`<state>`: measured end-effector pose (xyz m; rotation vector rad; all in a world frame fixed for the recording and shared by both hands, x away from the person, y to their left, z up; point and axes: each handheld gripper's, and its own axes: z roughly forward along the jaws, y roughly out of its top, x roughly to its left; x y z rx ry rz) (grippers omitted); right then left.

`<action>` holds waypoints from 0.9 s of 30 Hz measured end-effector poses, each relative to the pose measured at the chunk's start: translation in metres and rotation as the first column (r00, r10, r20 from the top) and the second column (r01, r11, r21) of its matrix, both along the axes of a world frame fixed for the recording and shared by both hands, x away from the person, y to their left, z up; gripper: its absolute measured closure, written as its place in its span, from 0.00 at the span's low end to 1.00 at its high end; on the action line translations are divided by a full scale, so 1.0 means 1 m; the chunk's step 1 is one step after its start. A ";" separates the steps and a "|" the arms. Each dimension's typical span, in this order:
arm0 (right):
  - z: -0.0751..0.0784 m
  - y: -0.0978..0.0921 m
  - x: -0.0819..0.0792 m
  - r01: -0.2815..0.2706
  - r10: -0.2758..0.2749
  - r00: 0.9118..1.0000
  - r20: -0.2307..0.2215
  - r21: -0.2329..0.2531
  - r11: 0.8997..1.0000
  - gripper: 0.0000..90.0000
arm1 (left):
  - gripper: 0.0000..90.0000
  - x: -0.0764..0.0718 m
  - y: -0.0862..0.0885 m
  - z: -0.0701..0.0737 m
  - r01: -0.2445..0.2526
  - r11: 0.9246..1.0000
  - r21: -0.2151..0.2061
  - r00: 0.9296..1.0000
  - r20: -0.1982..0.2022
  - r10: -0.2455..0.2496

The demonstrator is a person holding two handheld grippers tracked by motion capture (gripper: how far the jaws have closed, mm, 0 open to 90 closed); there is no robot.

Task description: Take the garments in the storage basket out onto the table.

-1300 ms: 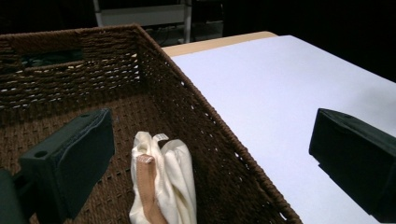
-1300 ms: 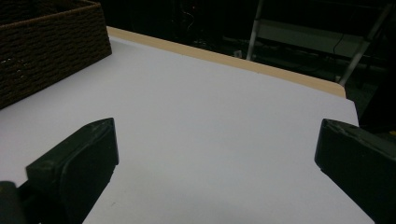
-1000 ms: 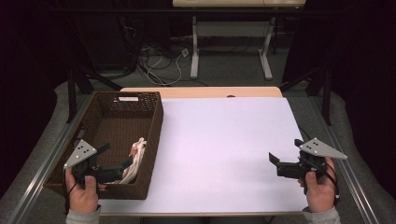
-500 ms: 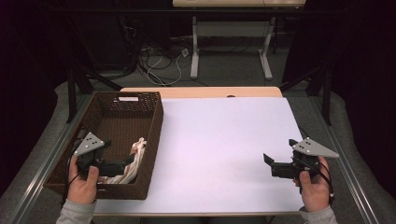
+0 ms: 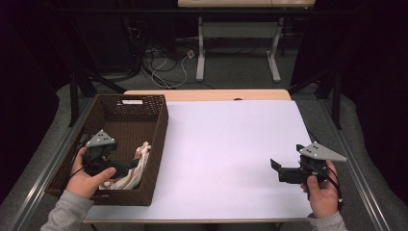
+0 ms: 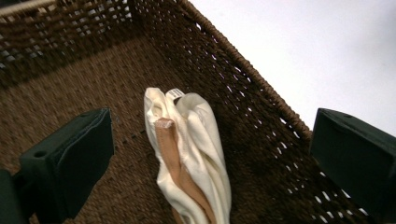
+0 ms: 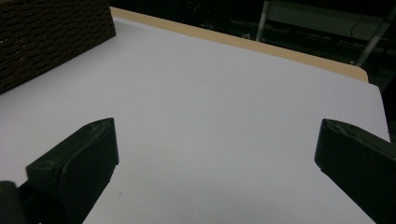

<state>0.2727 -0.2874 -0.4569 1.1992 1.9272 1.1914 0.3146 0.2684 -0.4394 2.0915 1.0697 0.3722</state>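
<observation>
The left tongs (image 6: 205,154) hang spread over the cream cloth (image 6: 189,154) in the basket (image 5: 159,115), its length running straight ahead between them; the right tongs (image 5: 275,169), spread too, are far off.

Each black tool, left (image 5: 132,166) and right (image 5: 275,167), carries a grey three-cornered plate on top; thin black cables trail behind them; both sleeves are grey.

Light falls from above onto the white bench (image 5: 231,144), which glows evenly — the room around it sinks into near-black. Both gripper views are soft, the near jaws blurred; shadows stay faint, no glare.
</observation>
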 end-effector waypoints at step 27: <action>-0.011 0.001 0.004 -0.012 0.012 0.998 -0.059 0.005 1.000 0.00 | 0.01 0.026 -0.021 -0.004 0.113 0.967 0.227 0.988 -0.133 -0.084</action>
